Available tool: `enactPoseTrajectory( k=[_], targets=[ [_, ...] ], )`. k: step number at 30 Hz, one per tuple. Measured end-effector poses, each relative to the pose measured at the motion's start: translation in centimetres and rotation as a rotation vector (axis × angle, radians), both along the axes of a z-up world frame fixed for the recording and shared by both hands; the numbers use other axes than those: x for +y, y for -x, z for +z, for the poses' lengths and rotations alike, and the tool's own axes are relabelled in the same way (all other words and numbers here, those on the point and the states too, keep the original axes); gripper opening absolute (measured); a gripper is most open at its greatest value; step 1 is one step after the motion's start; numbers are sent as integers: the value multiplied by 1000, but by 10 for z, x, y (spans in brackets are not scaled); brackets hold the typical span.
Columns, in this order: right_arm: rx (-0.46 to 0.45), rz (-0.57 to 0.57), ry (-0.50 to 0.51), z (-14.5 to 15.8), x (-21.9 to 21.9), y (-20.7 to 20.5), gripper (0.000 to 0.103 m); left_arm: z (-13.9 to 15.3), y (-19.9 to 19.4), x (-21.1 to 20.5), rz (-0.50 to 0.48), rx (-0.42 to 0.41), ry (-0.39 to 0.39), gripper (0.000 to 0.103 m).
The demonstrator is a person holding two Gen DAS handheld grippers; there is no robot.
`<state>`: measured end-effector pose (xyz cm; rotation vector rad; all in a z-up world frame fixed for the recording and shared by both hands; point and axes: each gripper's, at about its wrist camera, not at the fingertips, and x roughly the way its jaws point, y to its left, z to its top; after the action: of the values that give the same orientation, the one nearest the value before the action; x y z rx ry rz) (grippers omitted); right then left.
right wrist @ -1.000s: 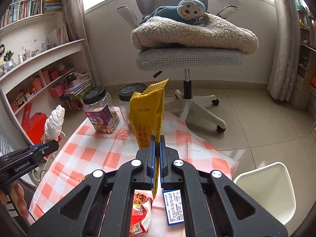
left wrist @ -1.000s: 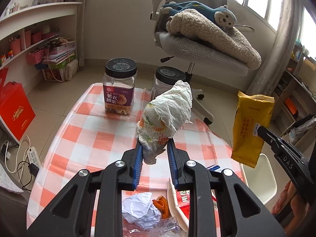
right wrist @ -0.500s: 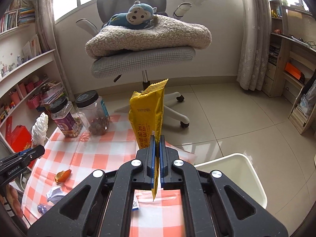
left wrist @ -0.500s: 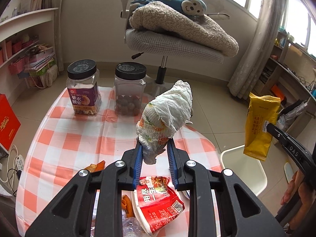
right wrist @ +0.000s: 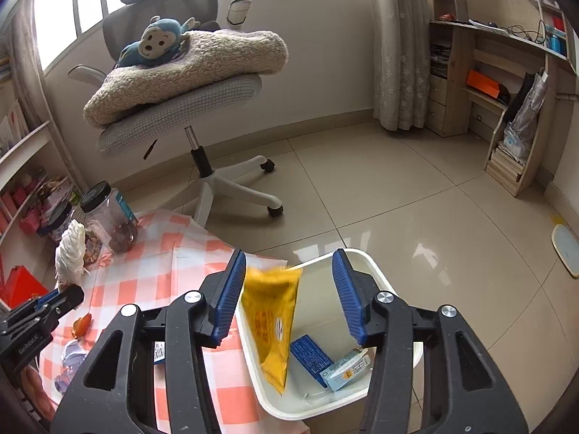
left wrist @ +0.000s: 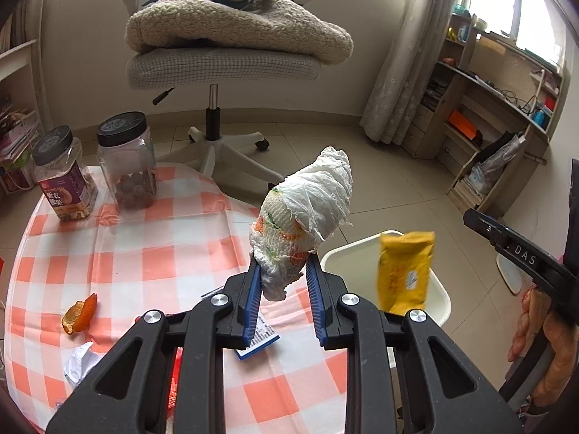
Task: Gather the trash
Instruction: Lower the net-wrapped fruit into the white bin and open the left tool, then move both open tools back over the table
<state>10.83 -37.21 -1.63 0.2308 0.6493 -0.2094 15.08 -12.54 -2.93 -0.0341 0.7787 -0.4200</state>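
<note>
The right gripper [right wrist: 289, 296] is spread wide above the white bin [right wrist: 362, 260], gripping nothing; the yellow packet [right wrist: 271, 322] hangs between its jaws, long axis upright. The left gripper [left wrist: 284, 289] pinches the crumpled wad [left wrist: 307, 213], tilted up and rightward over the checked table [left wrist: 152, 238].

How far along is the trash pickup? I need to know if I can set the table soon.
Partly done. The white bin already holds a blue box and a pale carton, and the yellow packet is dropping in from the open right gripper. The left gripper holds a crumpled wrapper. Left on the table: orange peel, crumpled paper and a blue-edged label.
</note>
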Motion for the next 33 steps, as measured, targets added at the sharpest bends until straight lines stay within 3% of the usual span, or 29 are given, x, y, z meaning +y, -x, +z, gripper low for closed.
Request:
enactPoseTrajectory(
  k=[6,8,15,16,17,19,27,33],
  targets=[
    [-20,-83,-23,5,-40,15,61,-18,7,-52,-75,43,-27,24],
    [-21,-108,-24,6,-51,17,71,-26,7,-67,-89,66,-19,24],
    [-36,-181,-52,9,-82,29,80,-47,0,-116,-140,168,16,27],
    [-38,-190,-50,10,-85,30,81,-49,-2,-122,-149,181,17,30],
    [-39,-197,-47,10,-87,31,82,-49,-2,-126,-152,189,20,40],
    [-40,-208,-44,11,-90,32,84,-47,-1,-131,-157,194,32,46],
    [-54,-221,62,13,-76,36,96,-35,10,-125,-110,105,-47,55],
    [-24,-215,128,7,-49,32,96,-15,25,-97,-5,-40,-123,73]
  ],
)
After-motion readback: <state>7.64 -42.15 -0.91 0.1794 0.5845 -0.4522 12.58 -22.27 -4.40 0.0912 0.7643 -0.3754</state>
